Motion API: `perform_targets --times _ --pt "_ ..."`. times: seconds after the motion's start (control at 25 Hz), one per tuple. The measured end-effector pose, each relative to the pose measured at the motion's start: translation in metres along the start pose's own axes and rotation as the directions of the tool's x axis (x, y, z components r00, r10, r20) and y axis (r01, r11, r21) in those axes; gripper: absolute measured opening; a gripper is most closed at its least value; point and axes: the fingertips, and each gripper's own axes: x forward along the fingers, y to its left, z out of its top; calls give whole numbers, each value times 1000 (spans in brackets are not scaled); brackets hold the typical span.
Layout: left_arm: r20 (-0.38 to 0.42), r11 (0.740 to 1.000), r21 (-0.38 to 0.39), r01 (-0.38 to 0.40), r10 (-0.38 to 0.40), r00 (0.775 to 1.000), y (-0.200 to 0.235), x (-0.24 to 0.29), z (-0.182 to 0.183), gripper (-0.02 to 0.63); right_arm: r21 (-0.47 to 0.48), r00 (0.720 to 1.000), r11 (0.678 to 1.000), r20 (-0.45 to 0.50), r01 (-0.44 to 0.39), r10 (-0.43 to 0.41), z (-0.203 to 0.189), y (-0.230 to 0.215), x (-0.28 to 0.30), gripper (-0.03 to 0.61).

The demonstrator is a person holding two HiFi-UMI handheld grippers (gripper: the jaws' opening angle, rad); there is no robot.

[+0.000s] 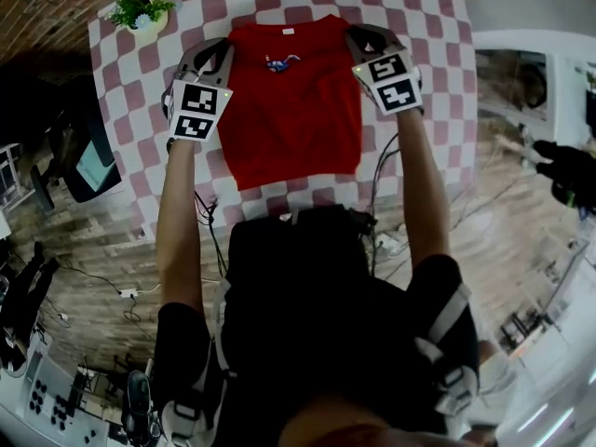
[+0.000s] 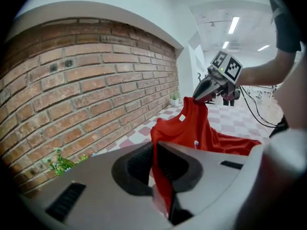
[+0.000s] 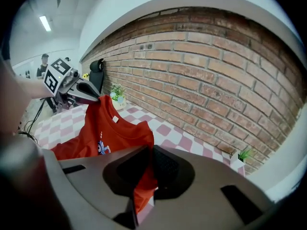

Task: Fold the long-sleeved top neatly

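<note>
While left gripper (image 2: 154,157) and right gripper (image 3: 147,159) jaws each pinch a shoulder | soft red top (image 1: 296,110) drapes limp | checked tablecloth (image 1: 424,26)

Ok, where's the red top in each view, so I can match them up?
Head view: red top at upper centre, over the checked table.
Left gripper view: centre, from the near jaws up to the right gripper.
Right gripper view: left of centre, up to the left gripper.
Shared landmark: brick wall.
</note>
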Motion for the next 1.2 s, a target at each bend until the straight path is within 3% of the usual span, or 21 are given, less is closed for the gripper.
perform_targets --times 0.6,0.96,1.2 --pt "82 997 76 33 -39 996 -74 -88 6 28 38 995 998 76 59 -62 -35 67 -109 31" --pt "113 997 68 25 -33 993 -119 -126 -18 28 50 995 998 81 47 -51 -76 114 -142 31" --pt "101 997 55 61 -67 993 -158 -143 -49 28 64 999 998 39 16 -19 -113 147 -151 31"
